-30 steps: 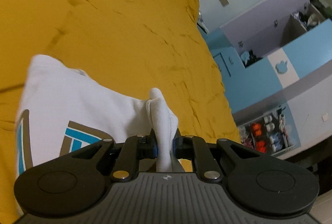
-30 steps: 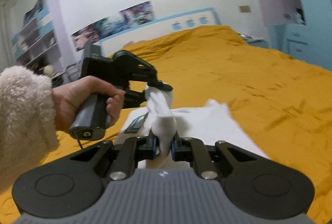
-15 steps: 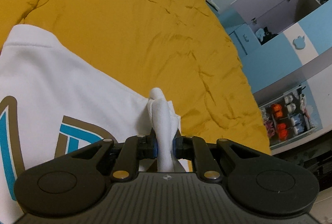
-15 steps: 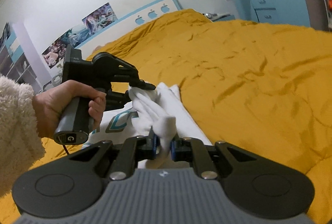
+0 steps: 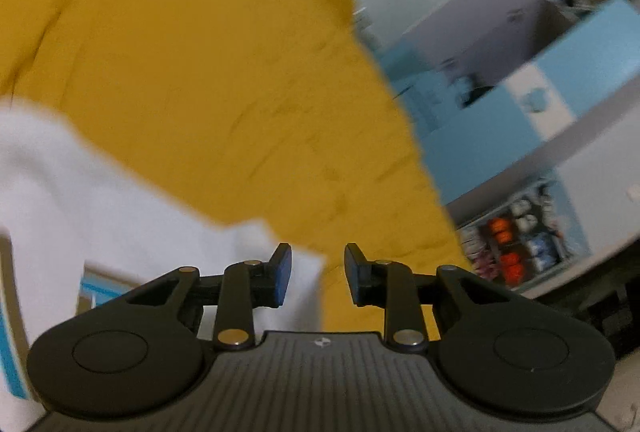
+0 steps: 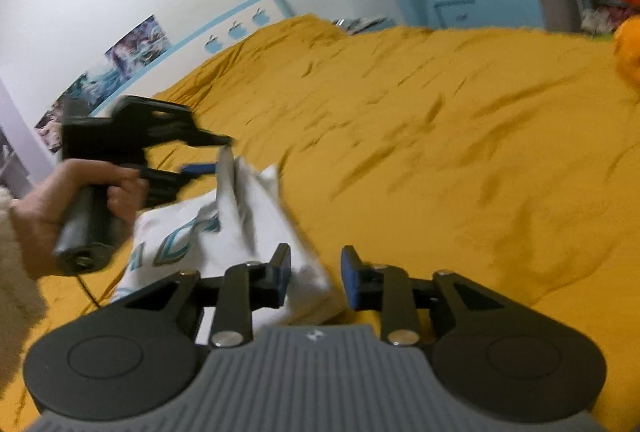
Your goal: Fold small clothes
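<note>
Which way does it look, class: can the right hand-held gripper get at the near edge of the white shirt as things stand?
Probably yes. The right hand-held gripper has just been opening and grips nothing; the white shirt lies just ahead of it on the yellow bedspread, with nothing between them.

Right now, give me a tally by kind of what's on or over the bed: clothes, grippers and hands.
Clothes: 1, the white garment with a blue print, on the yellow bedcover.
Grippers: 2, the left gripper and the right gripper, jaws just opened and apart.
Hands: 1 in view, the left hand.
Total: 4
</note>
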Tool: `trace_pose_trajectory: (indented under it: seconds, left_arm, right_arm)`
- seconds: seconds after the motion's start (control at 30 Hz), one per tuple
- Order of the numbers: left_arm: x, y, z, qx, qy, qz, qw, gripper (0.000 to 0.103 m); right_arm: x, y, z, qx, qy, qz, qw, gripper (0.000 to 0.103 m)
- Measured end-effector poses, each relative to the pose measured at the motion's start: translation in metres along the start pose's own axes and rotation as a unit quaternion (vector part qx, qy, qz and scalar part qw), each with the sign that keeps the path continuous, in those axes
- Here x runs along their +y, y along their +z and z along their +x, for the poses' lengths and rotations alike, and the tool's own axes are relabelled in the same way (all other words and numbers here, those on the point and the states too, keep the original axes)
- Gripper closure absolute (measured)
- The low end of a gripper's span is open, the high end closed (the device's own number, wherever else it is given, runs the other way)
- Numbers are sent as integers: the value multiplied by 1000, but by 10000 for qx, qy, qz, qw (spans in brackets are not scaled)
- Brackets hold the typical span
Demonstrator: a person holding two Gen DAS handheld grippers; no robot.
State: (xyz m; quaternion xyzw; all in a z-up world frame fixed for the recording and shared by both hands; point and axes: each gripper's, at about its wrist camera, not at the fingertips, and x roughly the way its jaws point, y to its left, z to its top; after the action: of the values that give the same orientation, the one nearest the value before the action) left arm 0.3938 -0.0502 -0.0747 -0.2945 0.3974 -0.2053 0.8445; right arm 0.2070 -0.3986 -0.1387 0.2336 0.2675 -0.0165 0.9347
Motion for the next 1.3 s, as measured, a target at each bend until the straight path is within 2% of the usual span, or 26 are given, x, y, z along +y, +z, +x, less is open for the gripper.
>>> trace_pose_trajectory:
  seconds: [0.1,0.2,0.27,0.33,0.43,0.57,0.67,0.7,0.73,0.8,0.87,0.93,1.0,1.1,1.17,1.23,1.3]
  left_arm:
    - [-3,-5,-45,-221,-330,171,9991,65]
    - [8,-36,-100,-201,-179,429,9987,65]
    - [21,-63,-135,-279,1,558,9981,65]
    - [33,-87,-159,-296,114,437,9985,65]
    - [56,-115,-183,-239,88,5,9997,65]
    - [73,-127,-190,-128,193,-342,9991,65]
    - [78,-129,-188,-108,283,-258,9992,65]
    - [80,-130,-187,-99,286,-239,9993,65]
    - [80,-132,-186,-82,291,-240,9993,65]
    - [81,-137,-185,-80,306,-316,9990,65]
    - [78,-144,-188,-132,224,-327,9991,65]
    - [76,-147,-185,-93,253,-192,9995,64]
    - [79,-153,-178,64,346,-232,9991,64]
    - [85,-160,-174,177,412,-115,9989,64]
    - [89,-163,-178,188,377,-159,9990,64]
    - [92,-162,-187,242,228,-334,9989,64]
    - [87,-162,-205,171,117,-172,9996,64]
  right_arm:
    - [-5,18,-6,-160,421,-84,9990,79]
    - [1,46,9,-188,941,-592,9936,77]
    - [7,66,34,-36,1381,-805,9871,69]
    - [18,81,65,116,1561,-996,9826,68]
    - [37,94,117,591,1765,-1248,9746,60]
    - [51,101,169,1019,1708,-1215,9725,61]
    - [57,100,190,1283,1753,-1125,9696,62]
    - [59,98,196,1415,1754,-1183,9671,69]
    - [61,98,203,1528,1745,-1276,9643,93]
    - [64,95,207,1477,1511,-1476,9662,96]
    - [61,103,203,1304,1517,-1366,9702,100]
    - [57,105,209,1249,1361,-1303,9741,100]
    - [52,96,229,1480,1122,-1399,9726,100]
    - [38,88,246,1714,1160,-1099,9722,95]
    - [29,93,241,1609,1086,-854,9773,69]
    - [24,101,218,1439,1123,-799,9799,68]
    - [18,107,185,1371,1269,-838,9788,68]
